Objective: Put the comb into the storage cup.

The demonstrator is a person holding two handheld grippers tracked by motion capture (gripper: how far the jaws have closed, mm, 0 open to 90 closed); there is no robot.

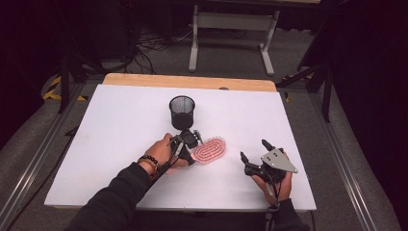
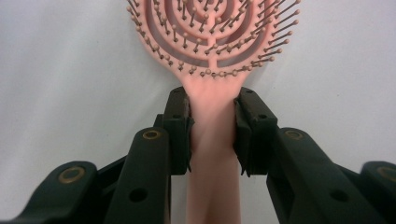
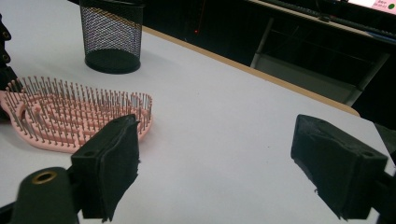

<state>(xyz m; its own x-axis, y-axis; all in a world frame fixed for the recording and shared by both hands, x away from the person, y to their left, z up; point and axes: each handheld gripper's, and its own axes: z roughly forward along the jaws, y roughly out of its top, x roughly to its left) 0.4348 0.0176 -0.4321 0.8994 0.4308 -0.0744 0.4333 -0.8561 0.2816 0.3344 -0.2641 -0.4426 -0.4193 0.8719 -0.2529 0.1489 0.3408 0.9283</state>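
While left tongs [image 2: 212, 133] clench the pink hairbrush [image 2: 212, 56], right tongs [image 3: 215, 168] gape near the mesh cup [image 1: 182, 111].

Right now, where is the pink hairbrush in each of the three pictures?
High view: the pink hairbrush lies mid-table, below the black mesh cup.
Left gripper view: its handle is clamped between the fingers, head at top.
Right gripper view: at left, bristles up.
Shared landmark: the mesh cup in the high and right gripper views.
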